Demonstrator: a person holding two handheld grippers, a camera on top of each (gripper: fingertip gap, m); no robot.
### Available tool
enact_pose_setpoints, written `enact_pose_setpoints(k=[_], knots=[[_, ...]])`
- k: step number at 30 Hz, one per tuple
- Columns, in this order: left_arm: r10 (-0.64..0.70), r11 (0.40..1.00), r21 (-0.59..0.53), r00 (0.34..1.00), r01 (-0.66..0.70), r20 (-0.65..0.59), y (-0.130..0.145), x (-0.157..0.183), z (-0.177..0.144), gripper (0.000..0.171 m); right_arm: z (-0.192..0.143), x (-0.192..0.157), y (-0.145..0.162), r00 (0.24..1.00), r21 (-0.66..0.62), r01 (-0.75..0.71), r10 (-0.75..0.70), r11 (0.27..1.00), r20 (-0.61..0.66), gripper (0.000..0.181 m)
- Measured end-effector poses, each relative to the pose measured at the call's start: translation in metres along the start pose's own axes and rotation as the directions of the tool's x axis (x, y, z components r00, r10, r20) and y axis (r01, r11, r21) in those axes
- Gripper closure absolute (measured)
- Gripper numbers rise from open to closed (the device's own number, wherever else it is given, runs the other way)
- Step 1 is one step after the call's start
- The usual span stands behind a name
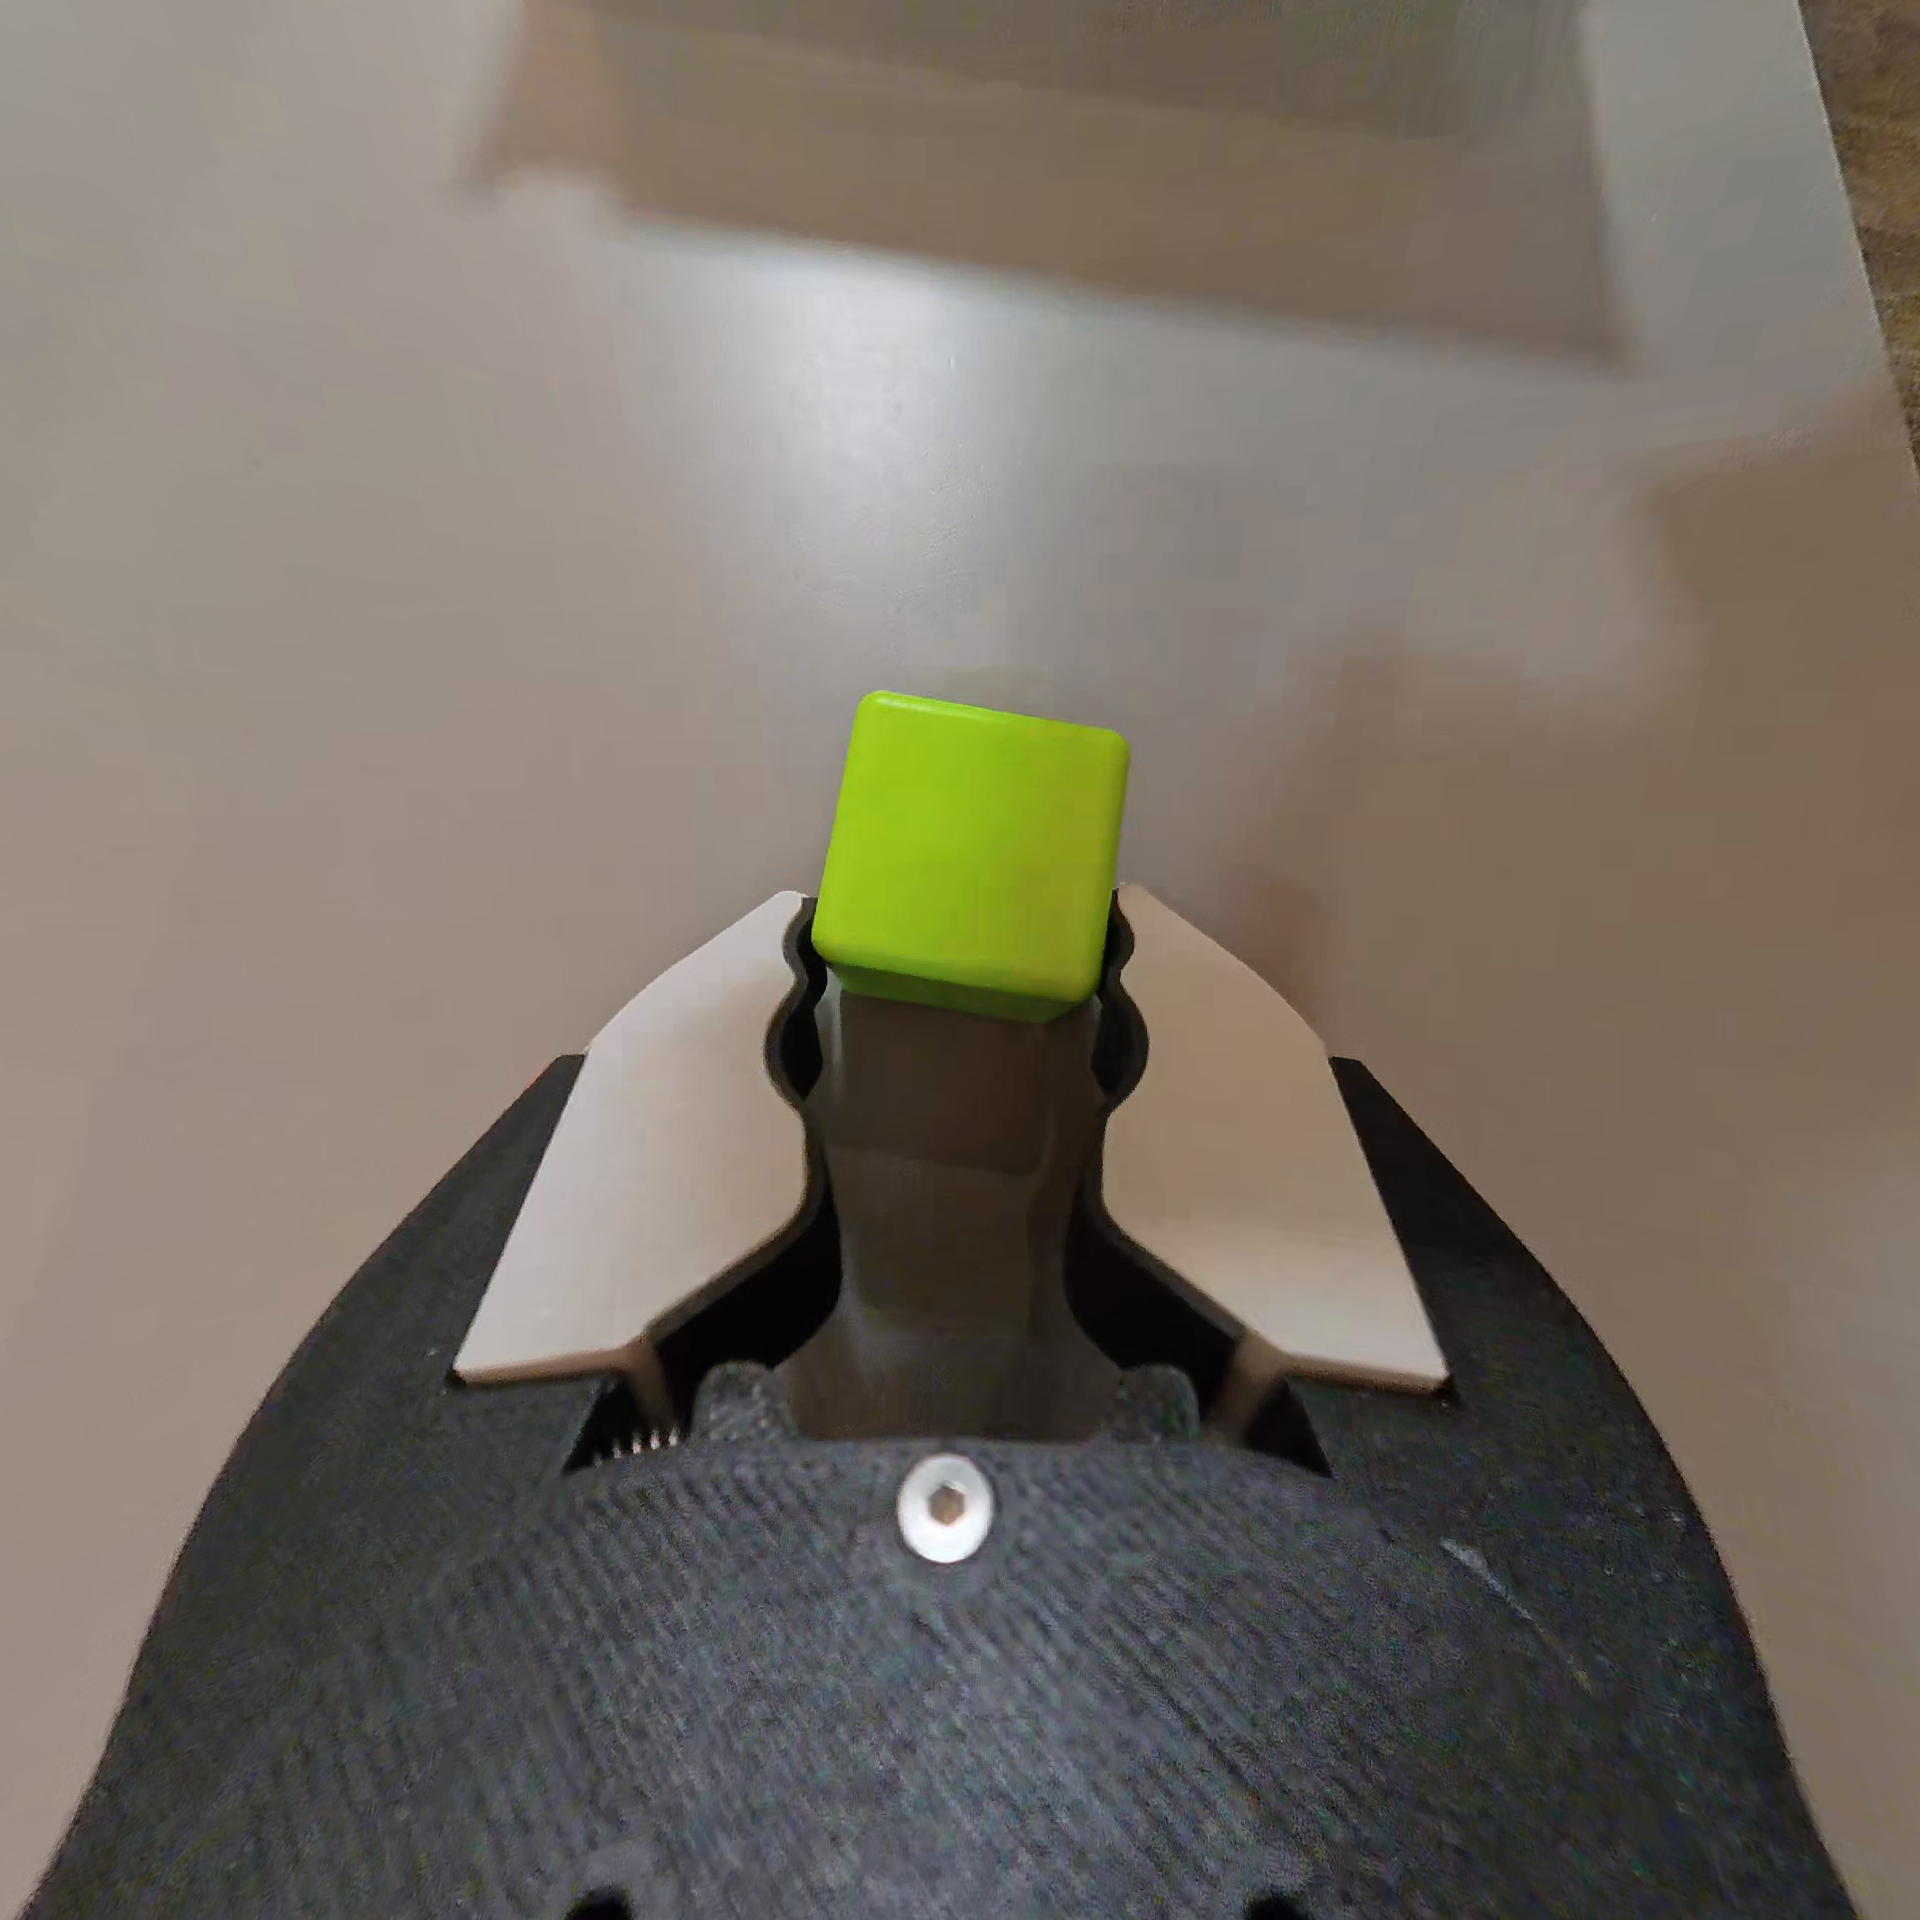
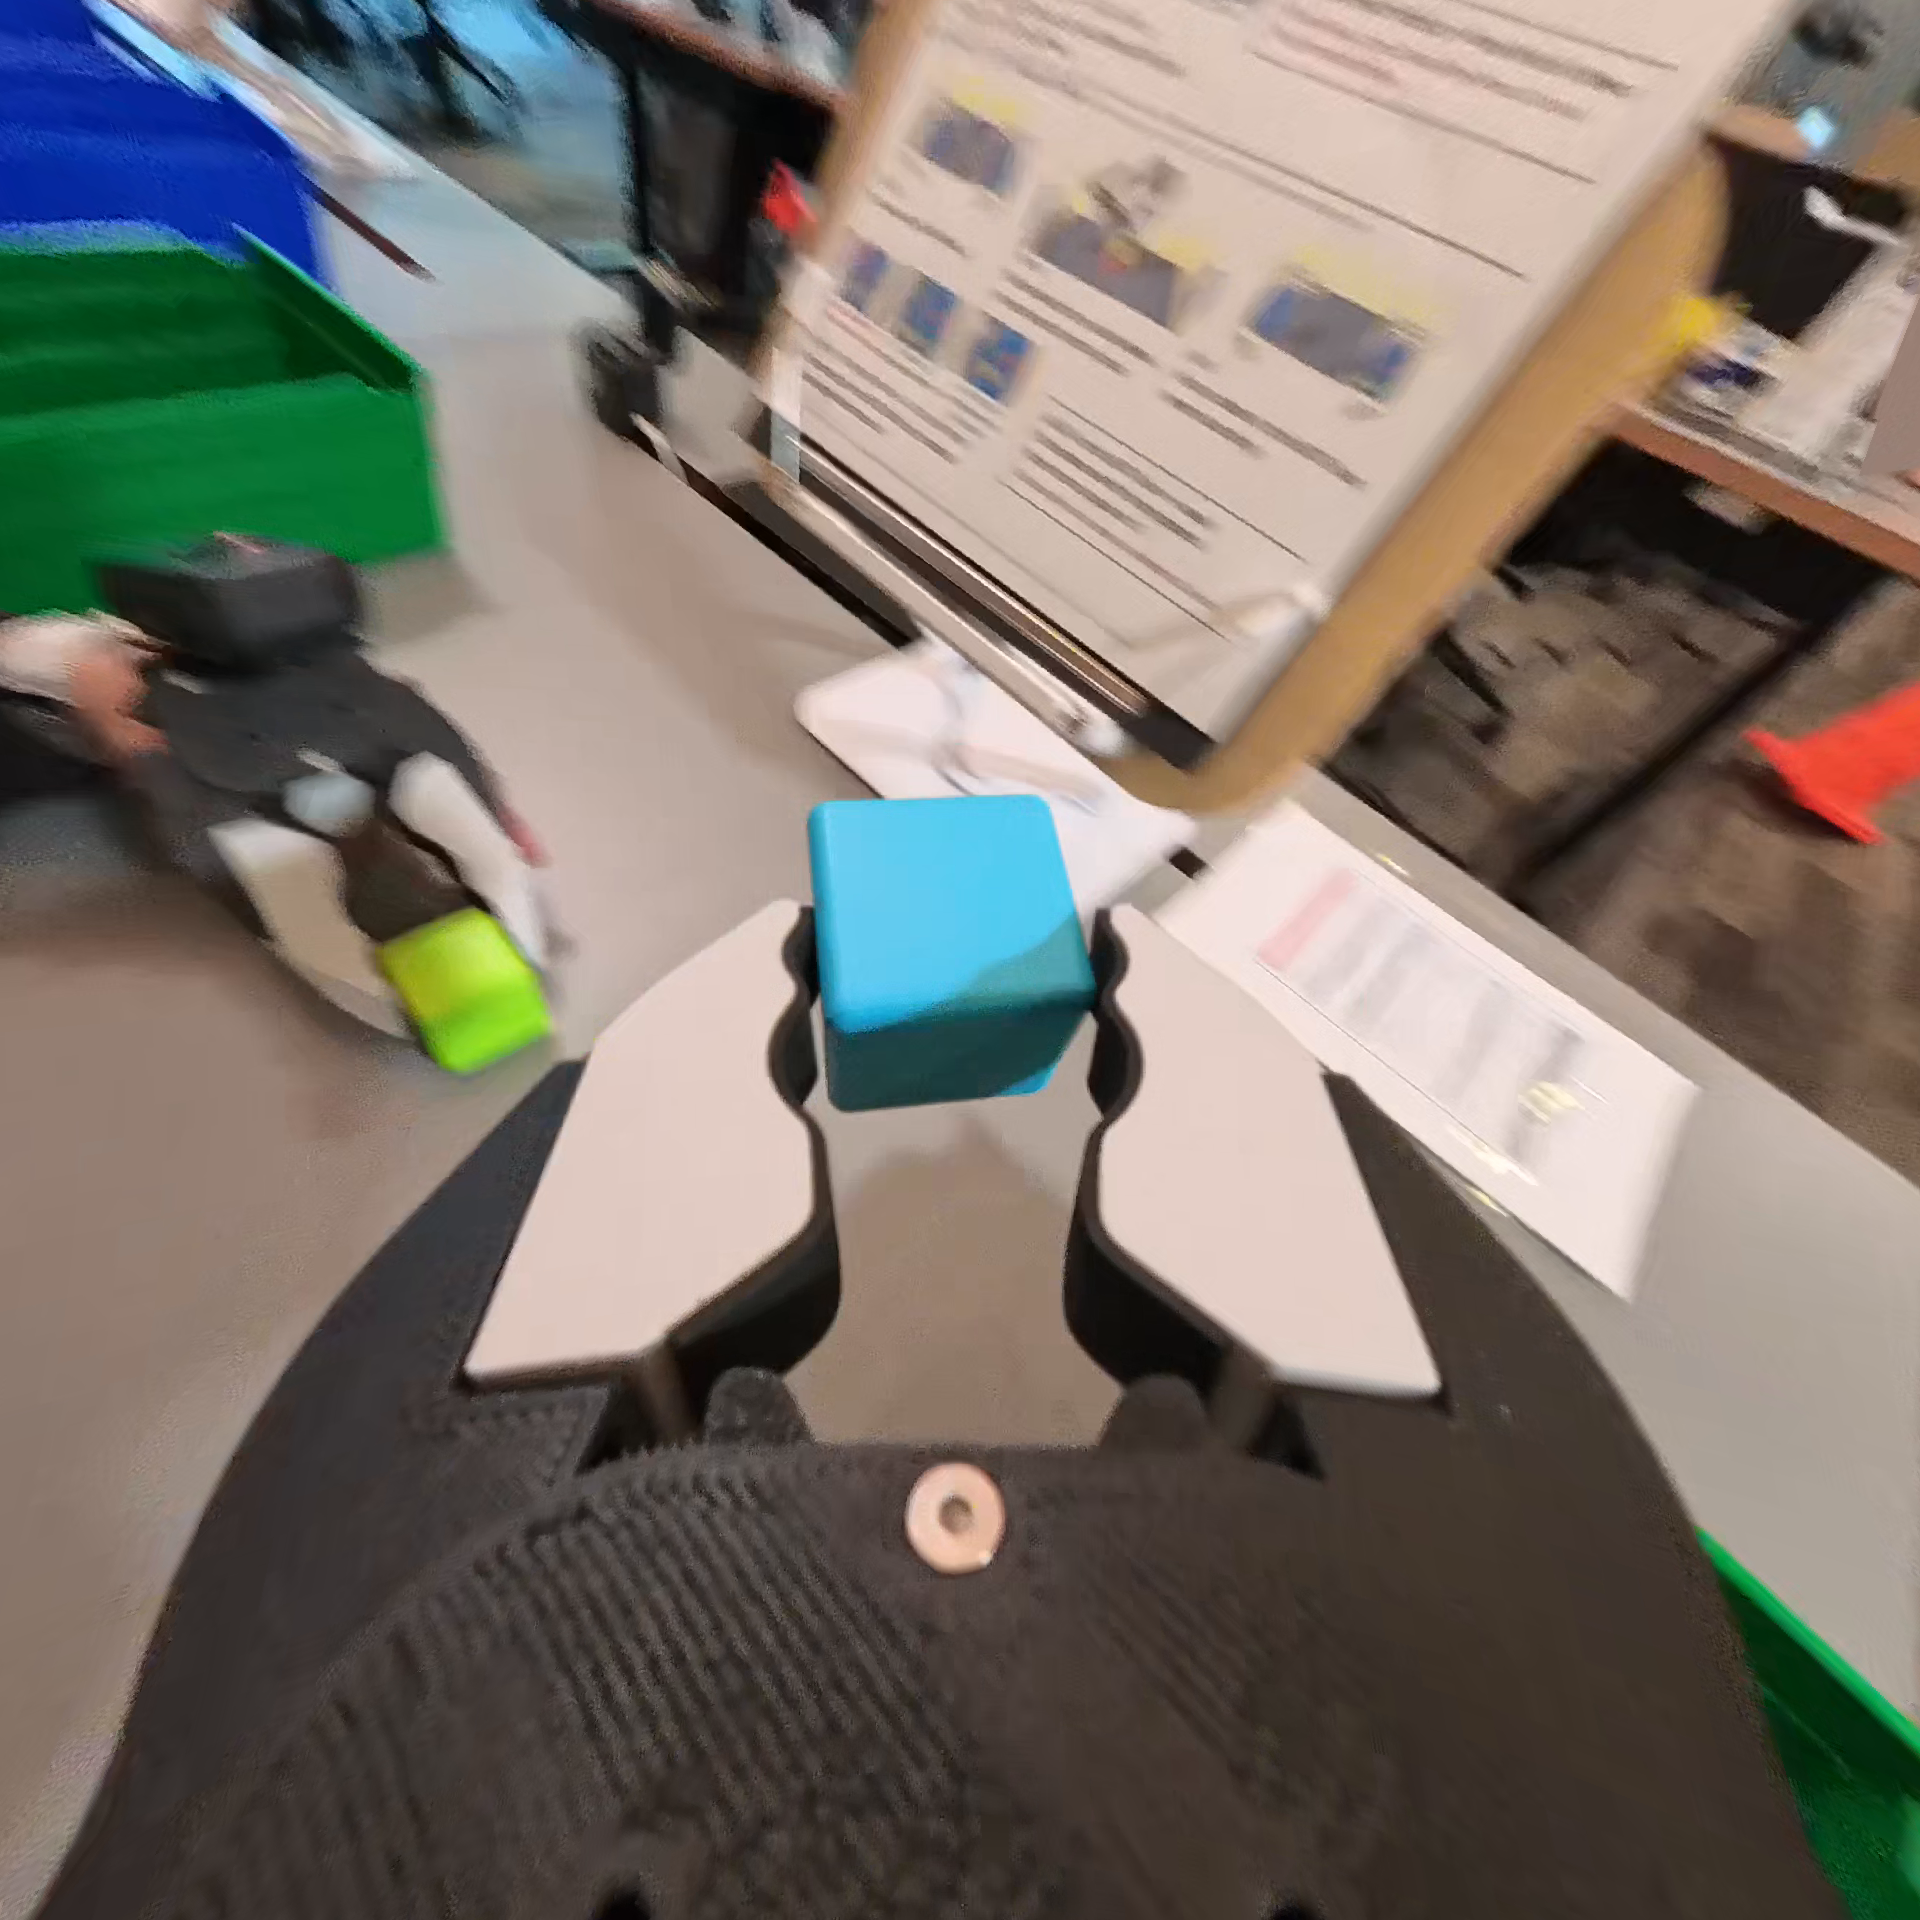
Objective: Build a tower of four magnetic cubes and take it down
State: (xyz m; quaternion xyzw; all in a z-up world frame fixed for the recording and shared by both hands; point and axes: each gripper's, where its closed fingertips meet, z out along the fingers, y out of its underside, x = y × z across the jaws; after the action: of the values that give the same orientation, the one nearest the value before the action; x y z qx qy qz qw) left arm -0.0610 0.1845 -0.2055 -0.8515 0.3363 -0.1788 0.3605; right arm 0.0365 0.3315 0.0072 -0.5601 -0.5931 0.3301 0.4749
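My left gripper (image 1: 961,935) is shut on a lime-green cube (image 1: 971,847) and holds it above the pale grey table (image 1: 416,520). My right gripper (image 2: 951,971) is shut on a blue cube (image 2: 940,951), held tilted above the table (image 2: 260,1143). In the right wrist view the left gripper (image 2: 436,935) shows at the far left, low over the table, with the green cube (image 2: 462,987) between its fingers. No other cubes are in view.
A green bin (image 2: 208,416) stands at the back left and another green edge (image 2: 1829,1704) at the lower right. A poster on a wooden stand (image 2: 1195,312), a white paper sheet (image 2: 1455,1039) and a white tray (image 2: 935,717) lie beyond. An orange cone (image 2: 1849,758) is on the floor.
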Motion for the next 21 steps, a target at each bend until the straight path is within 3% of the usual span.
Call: enact_pose_setpoints(k=[4,6,10,13,17,21], knots=[[-0.001,1.000,0.000,1.000,0.001,-0.001,0.000,0.000,0.000,0.120,-0.042,0.086,0.043,0.983,-0.243,-0.036,-0.010,0.969,-0.186,0.130],[0.000,1.000,0.000,1.000,0.000,0.000,0.000,0.000,0.000,0.120,-0.059,0.118,0.082,0.973,-0.407,-0.115,0.019,0.906,-0.231,0.130],[-0.001,1.000,0.000,1.000,0.001,-0.001,0.000,0.000,0.000,0.119,-0.088,0.159,0.181,0.949,-0.760,-0.251,-0.002,0.600,-0.315,0.129],[-0.001,1.000,0.000,1.000,0.001,-0.001,0.000,0.000,0.000,0.119,-0.087,0.164,0.225,0.954,-0.865,-0.276,0.006,0.420,-0.301,0.130],[-0.001,1.000,0.000,1.000,0.001,-0.001,0.000,0.000,0.000,0.119,-0.078,0.176,0.260,0.962,-0.936,-0.244,-0.057,0.253,-0.266,0.130],[0.000,1.000,0.000,1.000,0.000,-0.001,0.000,0.000,0.000,0.119,-0.068,0.182,0.272,0.967,-0.955,-0.230,-0.063,0.188,-0.245,0.129]])
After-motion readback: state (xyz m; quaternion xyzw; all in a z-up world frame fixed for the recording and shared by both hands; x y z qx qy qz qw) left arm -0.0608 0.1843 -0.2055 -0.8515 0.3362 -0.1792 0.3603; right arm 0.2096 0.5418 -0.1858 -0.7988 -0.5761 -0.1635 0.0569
